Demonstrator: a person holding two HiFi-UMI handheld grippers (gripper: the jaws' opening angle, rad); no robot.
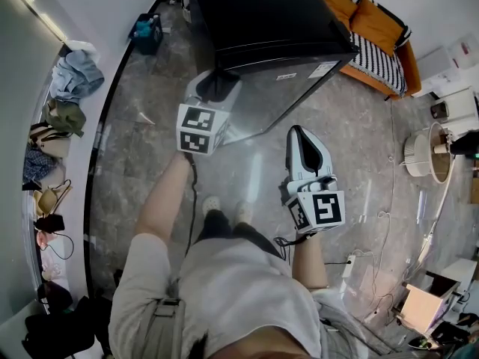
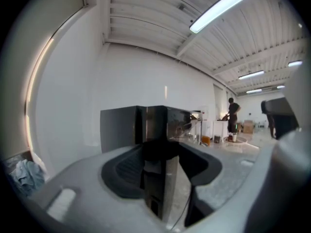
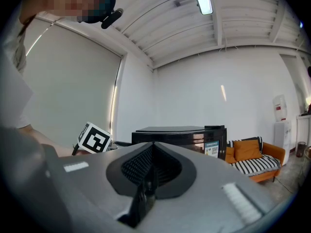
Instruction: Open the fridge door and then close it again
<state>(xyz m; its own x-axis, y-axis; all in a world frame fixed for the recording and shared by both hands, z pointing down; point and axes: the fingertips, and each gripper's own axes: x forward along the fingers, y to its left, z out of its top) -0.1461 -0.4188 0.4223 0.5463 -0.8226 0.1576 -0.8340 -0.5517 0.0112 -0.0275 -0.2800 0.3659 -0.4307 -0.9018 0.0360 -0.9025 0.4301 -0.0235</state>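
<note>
The black fridge (image 1: pixel 269 13) stands on the stone floor ahead of me, its glossy door (image 1: pixel 284 96) facing me. My left gripper (image 1: pixel 218 83) is at the door's left edge. In the left gripper view the door's edge (image 2: pixel 158 125) runs upright between the wide-set jaws of the left gripper (image 2: pixel 163 164), and the pads lie against it on both sides. My right gripper (image 1: pixel 301 137) hangs in front of the door, off it, shut and empty. The right gripper view shows its jaws (image 3: pixel 148 178) pressed together, with the fridge (image 3: pixel 180 135) beyond.
An orange sofa with a striped cushion (image 1: pixel 374 36) sits right of the fridge. Clothes and bags (image 1: pixel 71 77) line the left wall. A blue bin (image 1: pixel 146 32) stands at the back left. A power strip and cable (image 1: pixel 348 264) lie at my right. A person (image 2: pixel 233 118) stands far off.
</note>
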